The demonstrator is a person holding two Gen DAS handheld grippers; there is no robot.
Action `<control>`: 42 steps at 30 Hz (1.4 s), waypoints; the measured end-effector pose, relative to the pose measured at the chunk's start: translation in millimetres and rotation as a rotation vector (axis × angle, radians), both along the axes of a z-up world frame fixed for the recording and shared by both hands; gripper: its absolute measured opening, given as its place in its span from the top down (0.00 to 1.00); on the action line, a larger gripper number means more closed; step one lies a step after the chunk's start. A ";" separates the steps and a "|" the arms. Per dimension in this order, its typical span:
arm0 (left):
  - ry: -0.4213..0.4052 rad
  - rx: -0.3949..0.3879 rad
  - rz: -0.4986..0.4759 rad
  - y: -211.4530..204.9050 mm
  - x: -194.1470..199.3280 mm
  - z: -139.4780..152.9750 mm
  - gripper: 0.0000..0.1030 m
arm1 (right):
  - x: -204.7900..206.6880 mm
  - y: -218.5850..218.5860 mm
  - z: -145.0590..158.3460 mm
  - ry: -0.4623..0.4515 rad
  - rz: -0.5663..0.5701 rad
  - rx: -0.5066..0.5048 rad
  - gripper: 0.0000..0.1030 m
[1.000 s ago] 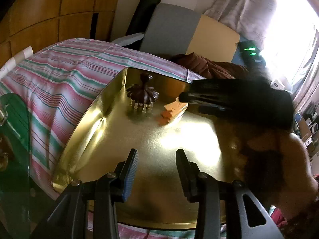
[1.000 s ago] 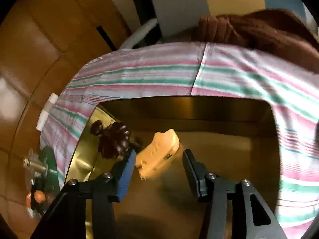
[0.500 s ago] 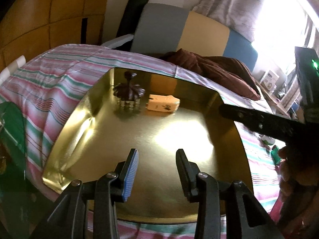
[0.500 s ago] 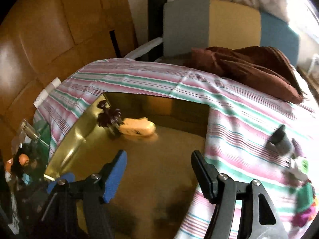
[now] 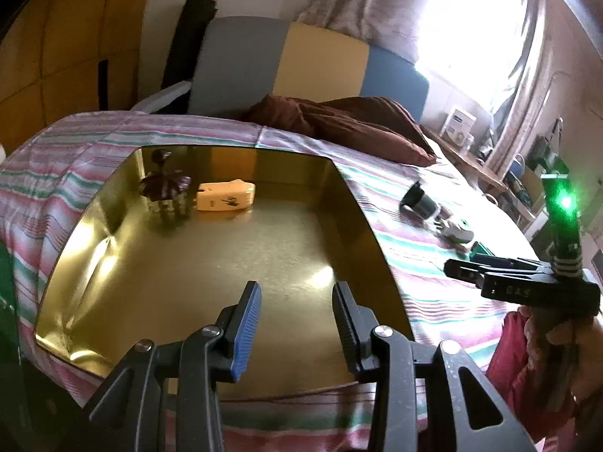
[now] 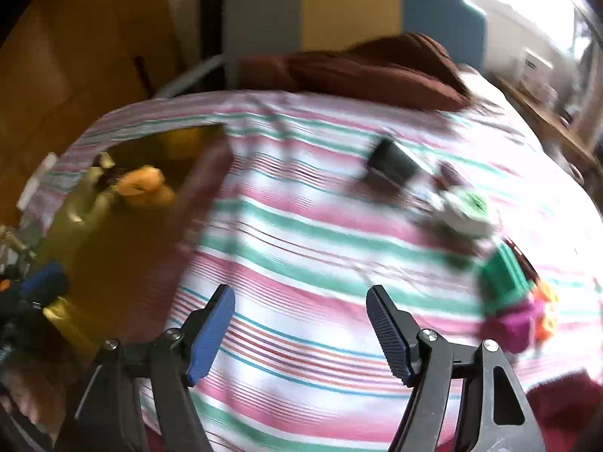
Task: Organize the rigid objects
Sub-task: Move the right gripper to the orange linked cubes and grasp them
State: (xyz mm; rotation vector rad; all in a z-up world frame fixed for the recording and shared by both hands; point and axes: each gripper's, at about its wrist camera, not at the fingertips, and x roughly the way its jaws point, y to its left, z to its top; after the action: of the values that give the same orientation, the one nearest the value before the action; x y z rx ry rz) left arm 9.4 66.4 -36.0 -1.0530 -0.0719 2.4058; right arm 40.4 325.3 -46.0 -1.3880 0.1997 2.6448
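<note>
Counts: one gold tray, two items inside, several loose ones.
Ahead of the left jaws, one tray [image 5: 373, 226] holds one brown clip [image 5: 166, 184] and one orange case [image 5: 226, 197]; right of them, one black cylinder [image 5: 418, 199].

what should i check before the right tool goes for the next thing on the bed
1. Right tool empty: ok, its jaws are opening over the striped sheet with nothing between them.
2. Left tool empty: ok, nothing between its jaws above the gold tray.
3. Last item placed: ok, the orange piece lies in the tray's far corner beside the dark brown clip.
4. Tray has room: ok, most of its floor is bare.
5. Next targets in sight: ok, the black cylinder and the green block lie on the sheet.
6. Exact target pose: cannot tell, the right wrist view is blurred.
</note>
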 end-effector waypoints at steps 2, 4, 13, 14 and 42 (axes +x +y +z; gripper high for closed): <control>0.013 -0.007 -0.014 3.2 4.3 1.5 0.62 | 10.6 19.1 -3.2 -0.005 -0.045 0.002 0.29; 0.030 -0.011 -0.029 6.6 8.9 4.0 0.62 | 23.0 43.4 -4.1 -0.011 -0.098 0.005 0.29; 0.058 -0.043 -0.074 24.9 25.4 7.7 0.62 | 53.4 153.2 -3.7 -0.034 -0.372 -0.009 0.16; 0.062 -0.048 -0.080 27.0 27.5 8.4 0.62 | 52.9 162.0 -7.1 -0.040 -0.395 -0.027 0.16; 0.128 -0.106 -0.174 66.8 58.8 18.3 0.62 | 71.9 260.1 2.1 -0.065 -0.615 -0.139 0.17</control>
State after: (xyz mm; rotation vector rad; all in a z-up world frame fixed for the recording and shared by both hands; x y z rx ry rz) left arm 68.2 133.2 -17.8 -0.9081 0.1866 2.3326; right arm 112.3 585.4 -44.0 -1.1969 0.6903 2.1042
